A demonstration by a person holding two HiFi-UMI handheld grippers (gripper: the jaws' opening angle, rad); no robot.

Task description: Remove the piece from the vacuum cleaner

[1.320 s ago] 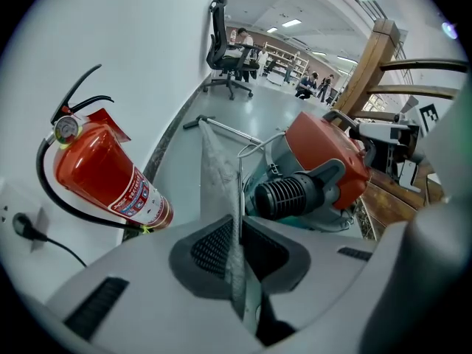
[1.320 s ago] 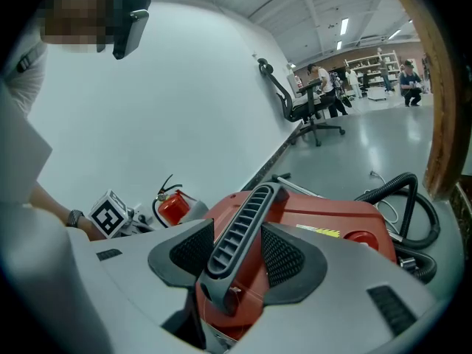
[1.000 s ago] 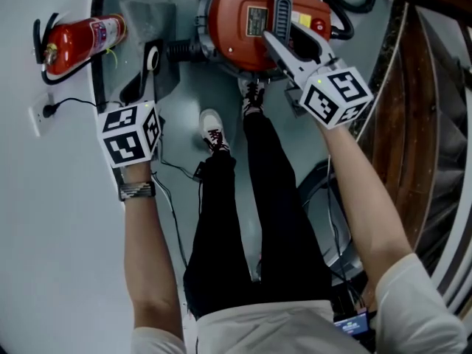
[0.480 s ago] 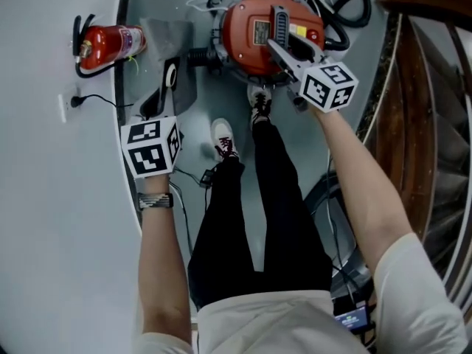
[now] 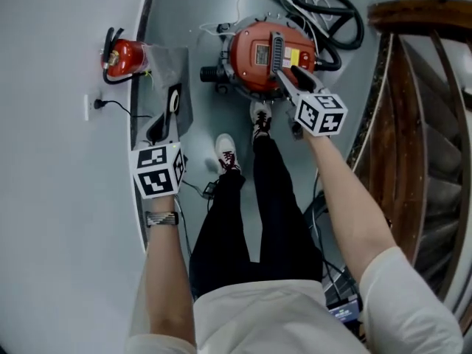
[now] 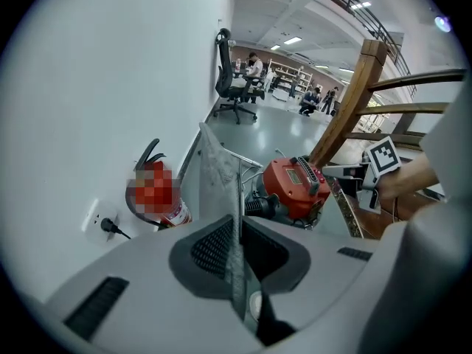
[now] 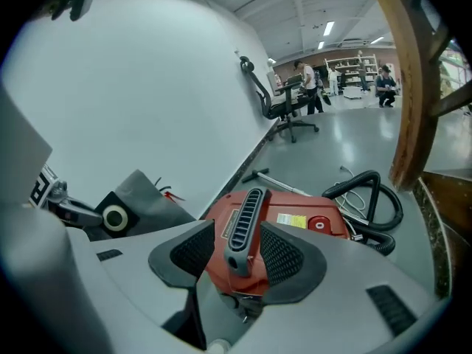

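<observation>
Pinches a grey bag (image 5: 164, 76) by its thin edge in the left gripper (image 6: 236, 245), with jaws all but together on it. Holds it out along the wall (image 5: 59, 168), near the extinguisher (image 5: 127, 56), with the black collar (image 5: 172, 100) and its round hole turned upward, well apart from the red vacuum (image 5: 254, 57). Straddles the vacuum's black handle (image 7: 243, 227) with the right gripper (image 7: 237, 245), jaws apart, with a sliver of red body showing between handle and left pad, so no clamp there. Stands on the grey floor (image 5: 206, 109), feet just short of the vacuum, with a black hose (image 5: 341, 9) coiled beyond.
</observation>
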